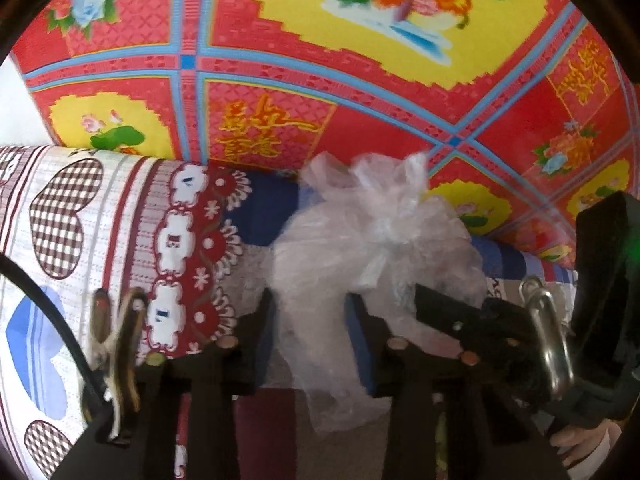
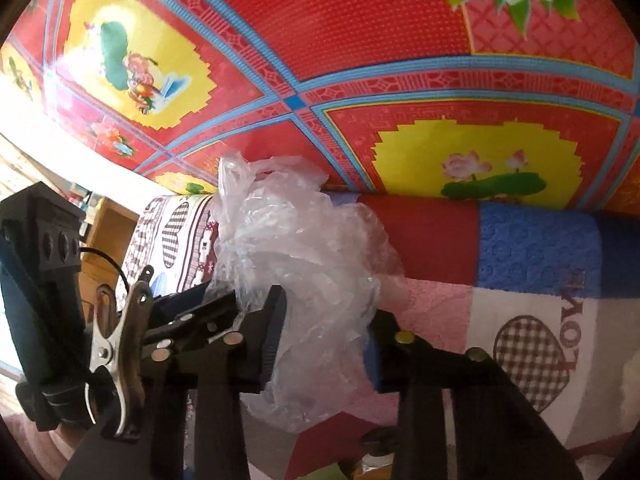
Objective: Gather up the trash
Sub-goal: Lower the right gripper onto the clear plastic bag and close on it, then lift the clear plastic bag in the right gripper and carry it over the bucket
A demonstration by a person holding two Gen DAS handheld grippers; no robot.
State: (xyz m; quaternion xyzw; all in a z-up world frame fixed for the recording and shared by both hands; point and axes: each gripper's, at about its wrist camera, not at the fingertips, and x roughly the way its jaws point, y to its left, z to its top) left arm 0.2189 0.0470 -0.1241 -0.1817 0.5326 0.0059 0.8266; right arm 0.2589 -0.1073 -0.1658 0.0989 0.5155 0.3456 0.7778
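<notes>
Plastic bag [image 1: 372, 240]: crumpled clear film lying on the patchwork quilt [image 2: 532, 248], just in front of the red patterned sheet [image 1: 360, 92].
Handling: you should expect it light, limp, slippery and easily torn.
Hold: take a thick bunched fold, not a loose edge.
Left gripper [image 1: 308, 332]: pinching the bag's lower folds.
Right gripper [image 2: 324, 340]: likewise closed on the bag.

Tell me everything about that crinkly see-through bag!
The plastic bag is thin, clear and whitish, crumpled into a puffy bundle with its top bunched like a knot. It lies on a patchwork quilt beside a red flowery mat. The left gripper and the right gripper both pinch it from either side.
</notes>
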